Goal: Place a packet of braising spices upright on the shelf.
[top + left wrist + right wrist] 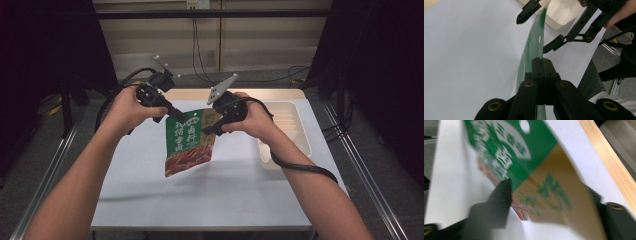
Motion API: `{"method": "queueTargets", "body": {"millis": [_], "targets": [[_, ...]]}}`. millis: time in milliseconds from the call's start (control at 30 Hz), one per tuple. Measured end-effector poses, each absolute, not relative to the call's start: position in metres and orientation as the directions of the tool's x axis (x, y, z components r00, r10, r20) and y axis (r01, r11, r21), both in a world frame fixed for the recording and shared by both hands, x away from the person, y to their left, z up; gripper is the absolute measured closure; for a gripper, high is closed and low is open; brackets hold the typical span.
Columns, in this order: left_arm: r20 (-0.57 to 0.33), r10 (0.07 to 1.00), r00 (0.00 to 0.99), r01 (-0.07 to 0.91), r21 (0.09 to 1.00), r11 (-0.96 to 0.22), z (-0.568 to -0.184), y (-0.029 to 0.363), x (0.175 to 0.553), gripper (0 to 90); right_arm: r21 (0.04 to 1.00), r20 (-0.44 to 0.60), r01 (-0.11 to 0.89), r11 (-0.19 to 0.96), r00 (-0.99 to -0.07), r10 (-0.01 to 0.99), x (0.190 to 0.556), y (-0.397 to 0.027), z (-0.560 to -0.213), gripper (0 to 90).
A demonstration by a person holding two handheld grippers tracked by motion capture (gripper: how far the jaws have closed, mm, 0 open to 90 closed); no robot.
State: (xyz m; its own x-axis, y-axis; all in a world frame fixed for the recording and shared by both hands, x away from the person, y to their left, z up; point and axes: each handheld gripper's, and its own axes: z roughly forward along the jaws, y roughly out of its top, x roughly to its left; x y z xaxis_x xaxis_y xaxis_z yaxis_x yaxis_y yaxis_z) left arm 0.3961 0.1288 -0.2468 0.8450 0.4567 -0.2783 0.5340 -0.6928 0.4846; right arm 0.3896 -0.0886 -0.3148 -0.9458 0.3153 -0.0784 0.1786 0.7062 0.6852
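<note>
A green snack pouch (187, 145) with a red food picture hangs upright above the white table (150, 195). My left gripper (177, 116) is shut on its top left corner; in the left gripper view the jaws (543, 60) pinch the pouch's thin edge (530, 50). My right gripper (209, 125) stands at the top right corner. Its two jaws straddle the pouch with a gap on each side, as the left gripper view shows (532, 35). In the right gripper view the pouch (506, 152), folded so its tan back shows, lies between the jaws (549, 187) and hides the right one.
A white plastic tray (300, 135) sits on the table's right side, also visible in the left gripper view (564, 15). A wooden strip (195, 94) runs along the table's far edge. Cables trail from both grippers over the forearms.
</note>
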Motion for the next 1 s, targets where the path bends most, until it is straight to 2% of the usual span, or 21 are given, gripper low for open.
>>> {"method": "queueTargets", "body": {"millis": [67, 233, 333, 433, 533, 600, 767, 967, 1000], "targets": [[-0.274, 0.444, 0.853, 0.521, 0.484, -0.703, -0.248, 0.127, 0.397, 90.0, 0.684, -0.085, 0.160, 0.712, -0.952, 0.295, 0.387, -0.088, -0.311, 51.7], [-0.281, 0.438, 0.854, 0.520, 0.495, -0.696, -0.247, 0.126, 0.397, 90.0, 0.625, -0.113, 0.134, 0.769, -0.959, 0.259, 0.383, -0.080, -0.306, 57.0], [-0.277, 0.443, 0.853, 0.522, 0.502, -0.690, -0.247, 0.127, 0.397, 90.0, 0.608, -0.112, 0.132, 0.783, -0.962, 0.249, 0.383, -0.079, -0.303, 68.5], [-0.277, 0.429, 0.860, 0.510, 0.507, -0.695, -0.246, 0.128, 0.397, 90.0, 0.595, -0.112, 0.126, 0.794, -0.965, 0.238, 0.384, -0.077, -0.302, 72.9], [-0.277, 0.449, 0.849, 0.526, 0.518, -0.675, -0.244, 0.130, 0.396, 90.0, 0.581, -0.108, 0.118, 0.805, -0.969, 0.220, 0.384, -0.073, -0.301, 89.2], [-0.291, 0.448, 0.845, 0.533, 0.525, -0.663, -0.244, 0.133, 0.397, 90.0, 0.573, -0.061, 0.132, 0.809, -0.977, 0.203, 0.385, -0.072, -0.298, 90.0], [-0.305, 0.424, 0.853, 0.521, 0.555, -0.648, -0.248, 0.140, 0.396, 87.6, 0.484, -0.030, 0.208, 0.850, -0.967, 0.253, 0.384, -0.066, -0.285, 90.0], [-0.319, 0.431, 0.844, 0.530, 0.616, -0.583, -0.257, 0.143, 0.391, 75.7, 0.409, -0.031, 0.258, 0.875, -0.955, 0.296, 0.382, -0.063, -0.272, 90.0], [-0.292, 0.428, 0.856, 0.510, 0.617, -0.599, -0.257, 0.145, 0.392, 70.2, 0.397, -0.037, 0.259, 0.880, -0.954, 0.298, 0.381, -0.063, -0.271, 90.0]]}}
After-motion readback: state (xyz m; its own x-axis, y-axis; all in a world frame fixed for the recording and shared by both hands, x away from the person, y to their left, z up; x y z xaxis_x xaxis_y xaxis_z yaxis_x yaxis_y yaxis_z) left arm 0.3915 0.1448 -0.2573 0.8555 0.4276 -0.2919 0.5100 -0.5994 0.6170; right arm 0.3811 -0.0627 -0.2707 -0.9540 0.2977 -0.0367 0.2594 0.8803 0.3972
